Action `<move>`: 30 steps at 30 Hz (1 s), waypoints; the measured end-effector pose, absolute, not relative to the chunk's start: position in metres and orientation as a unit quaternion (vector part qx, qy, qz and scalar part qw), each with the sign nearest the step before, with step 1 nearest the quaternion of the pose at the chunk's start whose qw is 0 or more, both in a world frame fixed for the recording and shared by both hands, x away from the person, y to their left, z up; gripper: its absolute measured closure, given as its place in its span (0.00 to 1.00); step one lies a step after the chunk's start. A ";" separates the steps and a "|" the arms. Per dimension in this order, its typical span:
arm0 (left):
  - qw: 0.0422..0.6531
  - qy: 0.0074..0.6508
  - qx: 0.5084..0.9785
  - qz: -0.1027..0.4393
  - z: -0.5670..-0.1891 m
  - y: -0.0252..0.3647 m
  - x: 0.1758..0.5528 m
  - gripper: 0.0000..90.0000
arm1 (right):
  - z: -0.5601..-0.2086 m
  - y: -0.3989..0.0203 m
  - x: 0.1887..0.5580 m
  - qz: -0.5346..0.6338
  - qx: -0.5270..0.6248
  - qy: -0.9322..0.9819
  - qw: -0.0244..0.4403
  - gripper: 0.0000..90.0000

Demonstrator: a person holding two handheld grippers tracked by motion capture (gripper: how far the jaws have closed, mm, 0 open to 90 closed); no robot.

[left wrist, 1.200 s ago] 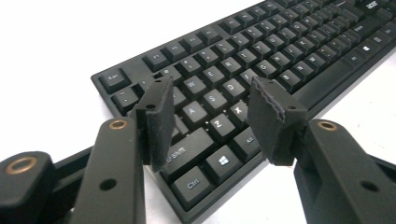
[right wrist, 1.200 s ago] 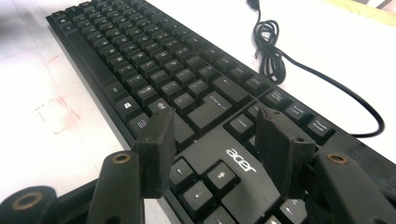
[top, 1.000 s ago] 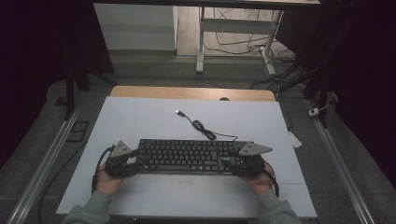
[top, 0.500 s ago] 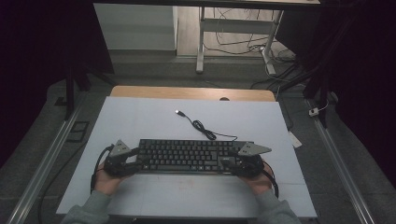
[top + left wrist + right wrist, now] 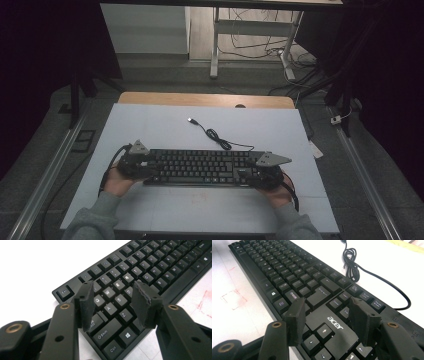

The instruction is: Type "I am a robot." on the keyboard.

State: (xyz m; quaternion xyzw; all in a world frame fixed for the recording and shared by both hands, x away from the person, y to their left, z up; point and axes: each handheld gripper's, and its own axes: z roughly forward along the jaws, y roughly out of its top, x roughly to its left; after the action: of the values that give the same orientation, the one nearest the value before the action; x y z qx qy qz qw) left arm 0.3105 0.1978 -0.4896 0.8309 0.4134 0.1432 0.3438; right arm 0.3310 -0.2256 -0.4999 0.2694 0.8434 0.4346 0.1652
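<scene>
The keyboard point(image 5: 200, 167) was found lying flat on the desk point(image 5: 150, 125), with its long side across the person's front. The left gripper point(image 5: 149, 167) was held over its left end and the right gripper point(image 5: 251, 175) over its right end.

In the left gripper view, the left gripper point(image 5: 113, 297) was seen released: its jaws stood apart, just above the keys near the Shift and Ctrl corner, and nothing was clamped between them. In the right gripper view, the right gripper point(image 5: 327, 312) was seen released as well, with its jaws spread above the arrow-key block and the printed logo. Whether the jaws touched the keycaps could not be told.

Compared with one second before, almost nothing was changed. The keyboard was kept at the same place on the desk, and both grippers were kept at its two ends. The cable point(image 5: 220, 140) was left loose ahead of the right gripper, with its plug point(image 5: 190, 120) farther ahead still and connected to nothing.

From this it was judged that the keyboard was not yet grasped and that the positioning step was still in hand. For a lift or a shift, both ends would probably have to be gripped together, and the free cable would have to be watched so that it is not dragged.
</scene>
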 end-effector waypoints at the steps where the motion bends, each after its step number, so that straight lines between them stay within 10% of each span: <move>1: 0.343 0.413 0.831 0.143 -0.490 0.197 0.311 0.59 | -0.500 -0.225 0.331 0.435 0.269 0.843 0.164 0.53; 12: 0.323 0.393 0.851 0.130 -0.498 0.189 0.311 0.98 | -0.502 -0.225 0.332 0.431 0.268 0.846 0.165 0.53; 30: 0.302 0.403 0.853 0.134 -0.512 0.186 0.316 0.99 | -0.503 -0.224 0.332 0.429 0.266 0.847 0.164 0.53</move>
State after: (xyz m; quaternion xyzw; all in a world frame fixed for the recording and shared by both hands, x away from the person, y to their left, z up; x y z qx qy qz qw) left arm 0.3160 0.1862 -0.5119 0.8534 0.4029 0.1343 0.3022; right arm 0.3324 -0.2242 -0.5028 0.2664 0.8475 0.4287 0.1644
